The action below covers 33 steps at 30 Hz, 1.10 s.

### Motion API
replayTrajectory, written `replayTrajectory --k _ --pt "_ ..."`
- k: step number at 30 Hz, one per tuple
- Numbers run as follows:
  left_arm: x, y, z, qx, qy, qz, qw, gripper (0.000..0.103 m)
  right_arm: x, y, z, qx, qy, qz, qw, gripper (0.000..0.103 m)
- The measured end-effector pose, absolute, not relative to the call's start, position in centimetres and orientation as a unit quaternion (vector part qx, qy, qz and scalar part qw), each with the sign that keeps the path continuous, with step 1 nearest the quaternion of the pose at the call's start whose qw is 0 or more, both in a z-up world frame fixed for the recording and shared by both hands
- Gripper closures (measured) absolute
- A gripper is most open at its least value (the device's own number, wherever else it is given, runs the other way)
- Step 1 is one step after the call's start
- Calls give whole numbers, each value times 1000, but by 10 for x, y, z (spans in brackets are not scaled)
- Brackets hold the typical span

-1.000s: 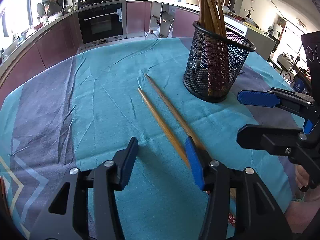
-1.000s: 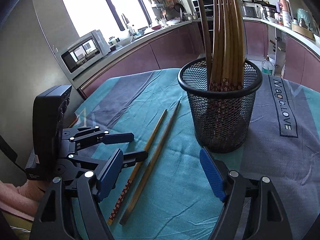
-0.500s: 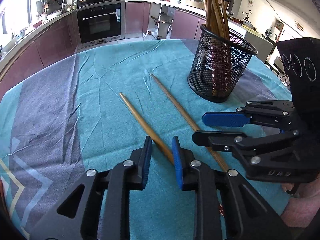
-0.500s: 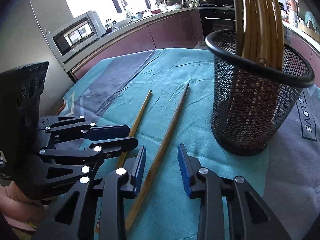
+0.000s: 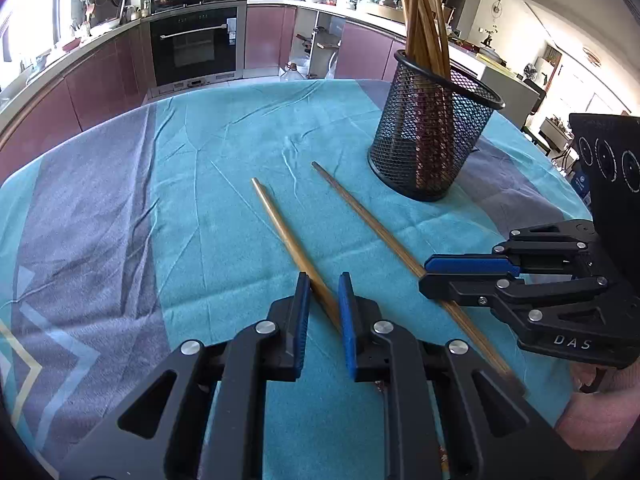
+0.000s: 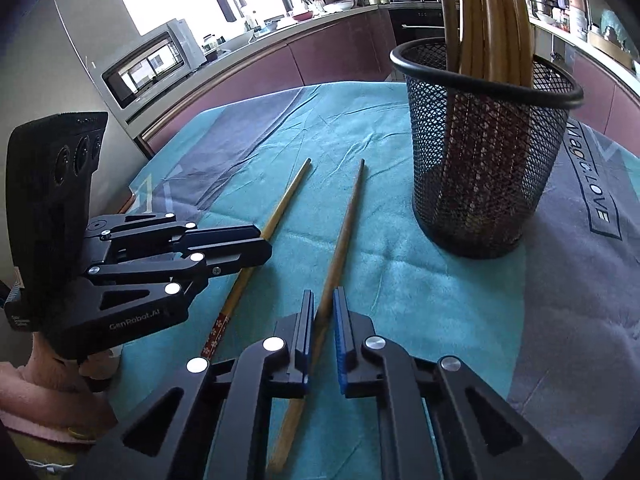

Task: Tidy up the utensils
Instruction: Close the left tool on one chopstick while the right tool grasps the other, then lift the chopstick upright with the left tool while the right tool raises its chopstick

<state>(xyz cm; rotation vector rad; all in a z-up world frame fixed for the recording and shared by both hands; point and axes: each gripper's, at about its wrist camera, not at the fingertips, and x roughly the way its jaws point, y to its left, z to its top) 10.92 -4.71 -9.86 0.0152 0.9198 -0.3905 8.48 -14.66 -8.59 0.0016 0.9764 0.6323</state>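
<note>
Between each tongs' point(image 5: 323, 292) pads lies a chopstick point(image 5: 280, 220).

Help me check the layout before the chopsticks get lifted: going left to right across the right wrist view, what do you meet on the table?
Left gripper → the chopstick it grips → the chopstick in the right gripper → black mesh holder full of chopsticks.
</note>
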Motion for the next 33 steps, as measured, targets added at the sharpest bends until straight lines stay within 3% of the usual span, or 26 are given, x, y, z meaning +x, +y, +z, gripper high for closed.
replayTrajectory --k 5,8,11,17,21,33 --pt "108 -49 -99 13 441 -181 879 86 85 -143 -83 -14 457 296 839 91" --pt "114 -49 -99 10 442 -173 880 81 95 -134 -82 -28 446 286 848 79" --pt "123 -49 -99 15 444 -164 881 80 107 -127 -85 -37 444 280 851 79" --pt "134 -51 -100 16 445 -161 881 80 116 -112 -86 -72 432 269 858 80" --pt "136 -54 -101 15 442 -157 883 88 119 -112 -87 -74 431 263 860 94" --pt "131 -50 -101 -23 447 -150 882 96 112 -136 -76 -17 430 283 857 98"
